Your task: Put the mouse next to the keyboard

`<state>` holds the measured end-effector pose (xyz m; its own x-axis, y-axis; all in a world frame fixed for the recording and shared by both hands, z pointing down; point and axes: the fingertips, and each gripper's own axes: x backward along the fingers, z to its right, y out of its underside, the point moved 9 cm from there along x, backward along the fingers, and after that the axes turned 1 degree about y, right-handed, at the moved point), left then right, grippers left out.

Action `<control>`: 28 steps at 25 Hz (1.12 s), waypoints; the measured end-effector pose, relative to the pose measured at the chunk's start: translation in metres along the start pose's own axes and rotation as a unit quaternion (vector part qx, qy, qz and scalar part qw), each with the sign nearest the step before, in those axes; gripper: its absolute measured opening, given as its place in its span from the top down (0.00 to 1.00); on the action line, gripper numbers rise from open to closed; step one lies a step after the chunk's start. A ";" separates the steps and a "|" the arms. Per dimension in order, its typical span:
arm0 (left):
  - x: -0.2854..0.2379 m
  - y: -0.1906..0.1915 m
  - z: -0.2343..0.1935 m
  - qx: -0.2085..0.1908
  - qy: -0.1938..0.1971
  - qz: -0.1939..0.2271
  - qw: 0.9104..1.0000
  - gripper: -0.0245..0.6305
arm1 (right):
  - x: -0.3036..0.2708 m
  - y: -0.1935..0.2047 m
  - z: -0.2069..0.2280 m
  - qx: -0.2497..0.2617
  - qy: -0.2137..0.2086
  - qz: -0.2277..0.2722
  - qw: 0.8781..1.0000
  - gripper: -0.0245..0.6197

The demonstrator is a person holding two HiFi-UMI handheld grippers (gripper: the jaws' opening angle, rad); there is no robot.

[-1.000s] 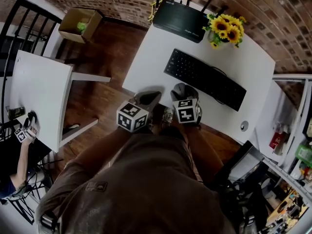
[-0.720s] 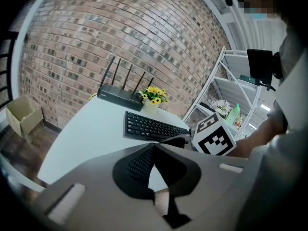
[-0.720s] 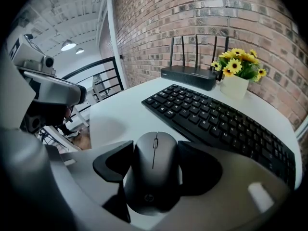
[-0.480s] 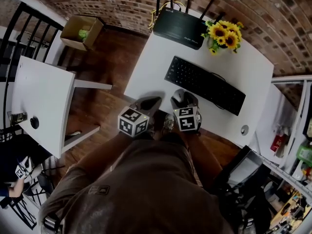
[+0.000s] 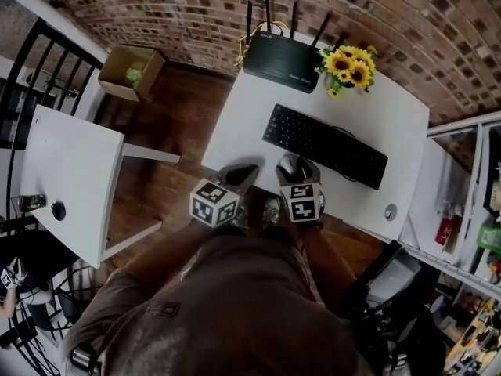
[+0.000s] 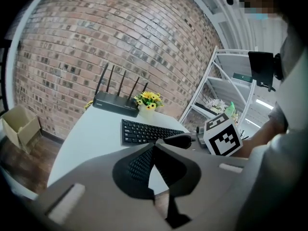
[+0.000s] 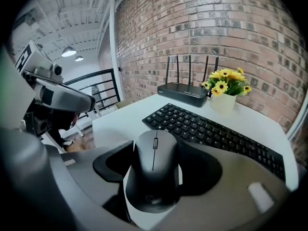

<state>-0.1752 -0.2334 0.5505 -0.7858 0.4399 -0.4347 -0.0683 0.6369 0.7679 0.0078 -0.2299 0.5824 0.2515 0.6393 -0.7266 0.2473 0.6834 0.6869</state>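
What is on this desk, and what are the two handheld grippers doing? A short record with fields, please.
Surface: white table
Right gripper: closed on the black mouse, near the front edge of the keyboard
Left gripper: shut, nothing in it
Back of table: router, sunflowers

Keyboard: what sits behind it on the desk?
Behind the keyboard stand a black router and a vase of sunflowers, near the brick wall. The router's rear side is hidden by its own body.
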 end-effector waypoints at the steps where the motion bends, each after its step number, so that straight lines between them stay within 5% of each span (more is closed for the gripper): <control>1: 0.000 -0.002 0.001 -0.003 0.002 0.002 1.000 0.97 | 0.003 -0.002 0.000 -0.002 0.004 0.005 1.000 0.50; 16: -0.011 -0.033 0.031 -0.064 0.081 0.034 0.994 0.97 | 0.088 -0.022 0.021 -0.038 0.114 0.077 0.990 0.50; 28: -0.110 -0.058 0.109 -0.107 0.111 0.047 0.987 0.97 | 0.147 0.023 0.131 -0.076 0.169 0.101 0.978 0.50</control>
<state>-0.0180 -0.2496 0.5022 -0.9086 0.3258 -0.2615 -0.0984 0.4414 0.8919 0.1731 -0.1660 0.4933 -0.0491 0.8290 -0.5571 0.0771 0.5593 0.8254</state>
